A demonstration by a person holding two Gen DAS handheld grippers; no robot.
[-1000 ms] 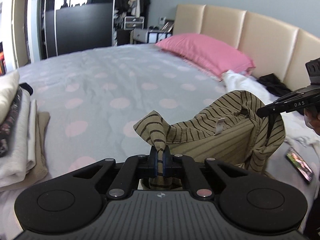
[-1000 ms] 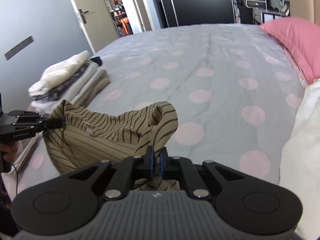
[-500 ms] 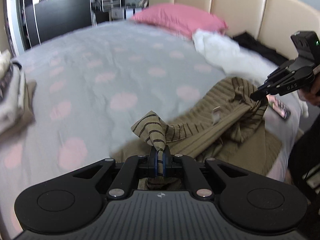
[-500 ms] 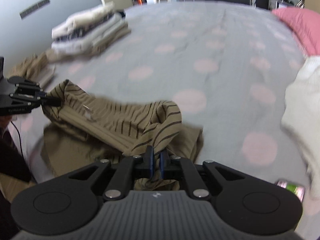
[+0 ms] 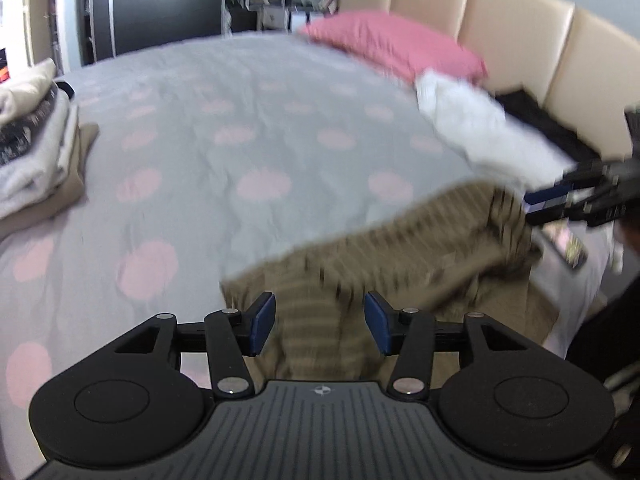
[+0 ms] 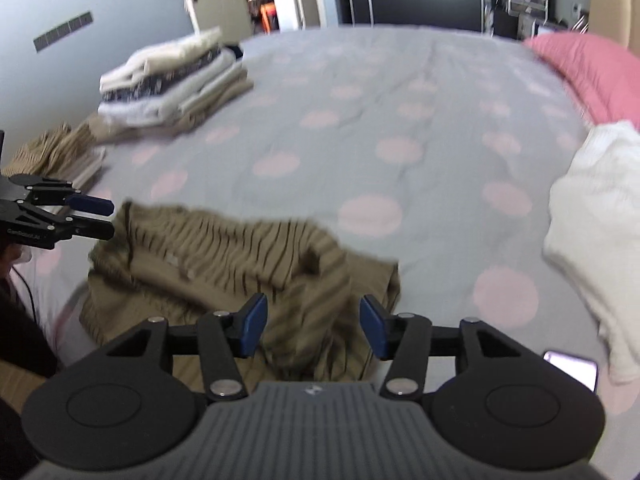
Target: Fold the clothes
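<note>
Item: olive striped garment [image 5: 404,256] [image 6: 224,256], which lay crumpled on the near edge of your bed [image 5: 248,128] [image 6: 400,120], on the grey pink-dotted cover.
Your left tool [image 5: 320,322] [image 6: 92,216]: its jaws had just been opening and stood wide; cloth lay under the gap, untouched by the pads.
Your right tool [image 6: 312,326] [image 5: 548,204]: the same, wide and gripping nothing.
Folded stack [image 5: 32,152] [image 6: 172,84]: on the bed, well apart from the garment.
White cloth [image 5: 480,136] [image 6: 596,216]: beside the pink pillow [image 5: 392,48] [image 6: 592,72].
Phone [image 6: 570,368]: near your right tool.
</note>
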